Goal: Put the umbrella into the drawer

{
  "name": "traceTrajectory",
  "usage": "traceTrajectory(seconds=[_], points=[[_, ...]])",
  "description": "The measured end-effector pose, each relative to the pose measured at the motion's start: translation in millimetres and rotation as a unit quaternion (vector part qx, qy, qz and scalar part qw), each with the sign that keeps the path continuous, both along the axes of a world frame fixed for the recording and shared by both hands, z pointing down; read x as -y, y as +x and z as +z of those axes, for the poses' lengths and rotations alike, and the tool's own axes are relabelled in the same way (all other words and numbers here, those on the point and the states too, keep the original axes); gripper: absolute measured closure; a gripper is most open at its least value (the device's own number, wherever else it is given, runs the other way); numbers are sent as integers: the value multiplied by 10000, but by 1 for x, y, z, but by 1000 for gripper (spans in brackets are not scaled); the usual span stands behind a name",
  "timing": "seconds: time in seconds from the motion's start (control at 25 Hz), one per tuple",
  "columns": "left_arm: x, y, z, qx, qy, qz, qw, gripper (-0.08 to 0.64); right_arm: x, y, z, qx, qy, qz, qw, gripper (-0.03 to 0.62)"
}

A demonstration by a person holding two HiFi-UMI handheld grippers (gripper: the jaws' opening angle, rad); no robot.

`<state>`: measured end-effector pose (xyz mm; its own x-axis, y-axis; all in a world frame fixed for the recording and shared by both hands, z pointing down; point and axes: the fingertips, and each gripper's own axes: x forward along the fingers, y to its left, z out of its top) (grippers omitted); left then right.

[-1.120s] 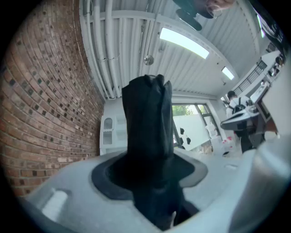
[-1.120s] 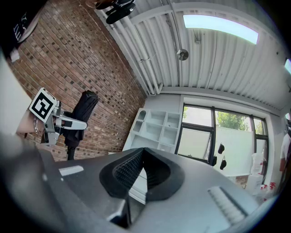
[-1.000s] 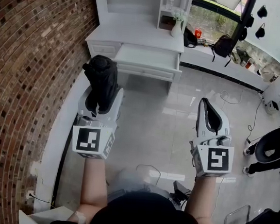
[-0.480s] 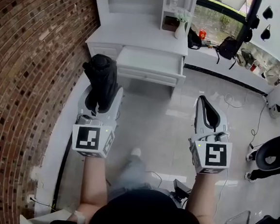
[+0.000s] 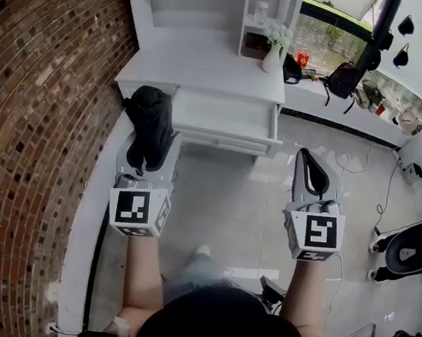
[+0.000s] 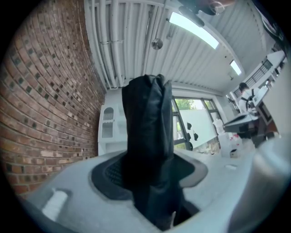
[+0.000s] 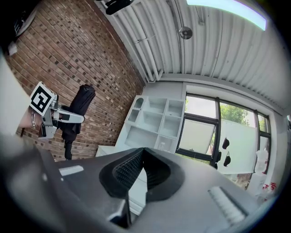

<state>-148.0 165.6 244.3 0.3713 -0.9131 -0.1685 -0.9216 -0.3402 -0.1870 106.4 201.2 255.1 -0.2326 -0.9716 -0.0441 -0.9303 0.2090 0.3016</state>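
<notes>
A folded black umbrella [image 5: 149, 115] stands pinched in the left hand-held gripper [image 5: 151, 138]. Its jaws are parted around the dark cloth and press on it from both sides. The bundle sticks up well beyond the pads, as the left gripper view shows [image 6: 148, 136]. It is not in the drawer [image 5: 223, 117]. It sits just left of the drawer's left front corner, out over the floor [image 5: 230, 202].

The drawer is pulled out of a white desk, and its inside shows pale and bare. The worktop [image 5: 206, 61] lies right behind the drawer. A white vase of flowers [image 5: 272, 56] stands on it, behind the drawer's right end. A brick wall [image 5: 40, 112] runs along well to the left of the drawer.

The right hand-held gripper [image 5: 306, 152] is in front of the drawer and off to its right. Its jaws are pressed together at the tips with nothing between them [image 7: 143, 148]. From the right gripper view, the umbrella [image 7: 79, 107] shows upright against the bricks.
</notes>
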Motion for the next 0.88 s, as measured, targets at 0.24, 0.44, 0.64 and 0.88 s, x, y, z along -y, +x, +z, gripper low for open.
traceTrajectory(seconds=[0.24,0.44,0.64,0.88], points=[[80,-21,-2,-123,-11,100,9999,319,73,-16,-4,-30,-13,179,9998,589],[122,-33,-2,-149,-11,174,9997,319,116,-30,-4,-48,-47,246,9997,589],[141,-39,3,-272,-50,216,9994,319,133,-35,-4,52,-51,277,9996,589],[156,-36,15,-353,-168,266,9989,319,140,-33,6,92,-129,249,9996,589]])
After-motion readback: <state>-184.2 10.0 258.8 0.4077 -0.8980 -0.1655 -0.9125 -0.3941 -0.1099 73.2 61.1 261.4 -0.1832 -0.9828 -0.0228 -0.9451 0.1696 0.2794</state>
